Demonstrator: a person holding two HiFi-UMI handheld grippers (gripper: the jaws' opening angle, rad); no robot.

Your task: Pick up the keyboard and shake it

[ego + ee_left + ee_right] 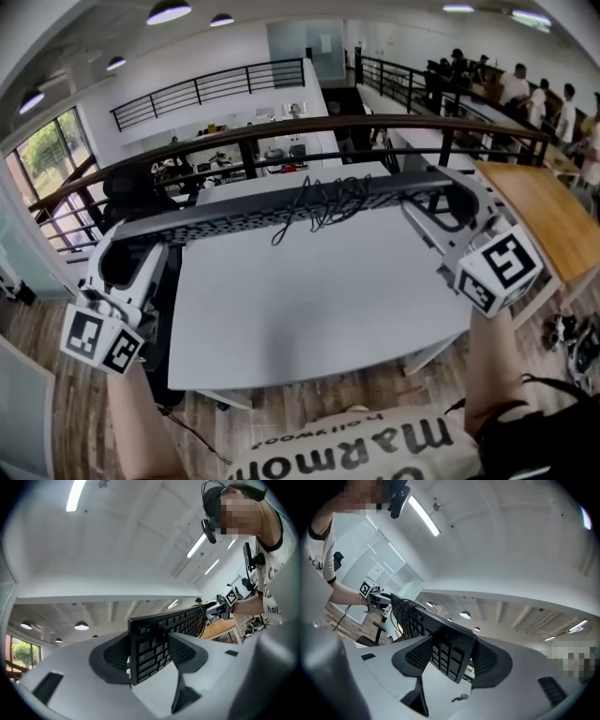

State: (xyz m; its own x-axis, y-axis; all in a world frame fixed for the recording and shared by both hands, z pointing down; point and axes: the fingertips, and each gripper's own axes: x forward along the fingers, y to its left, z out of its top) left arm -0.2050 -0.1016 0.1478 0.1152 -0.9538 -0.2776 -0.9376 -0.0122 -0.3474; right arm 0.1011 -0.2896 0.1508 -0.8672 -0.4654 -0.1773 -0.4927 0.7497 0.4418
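A black keyboard (281, 208) hangs in the air above the white table (309, 300), held by both ends, keys turned away from me and downward. Its black cable (323, 208) is bunched over its middle. My left gripper (127, 246) is shut on the keyboard's left end; in the left gripper view the keyboard (159, 641) stands edge-on between the two pads. My right gripper (448, 199) is shut on the right end; the right gripper view shows the number-pad end of the keyboard (447, 653) clamped between the pads, with the cable (405, 613) looped further along.
A black railing (281, 131) runs behind the table, with desks on a lower floor beyond. A wooden table (544, 211) stands to the right. A black office chair (131, 192) sits at the table's left. Several people sit far back at the right.
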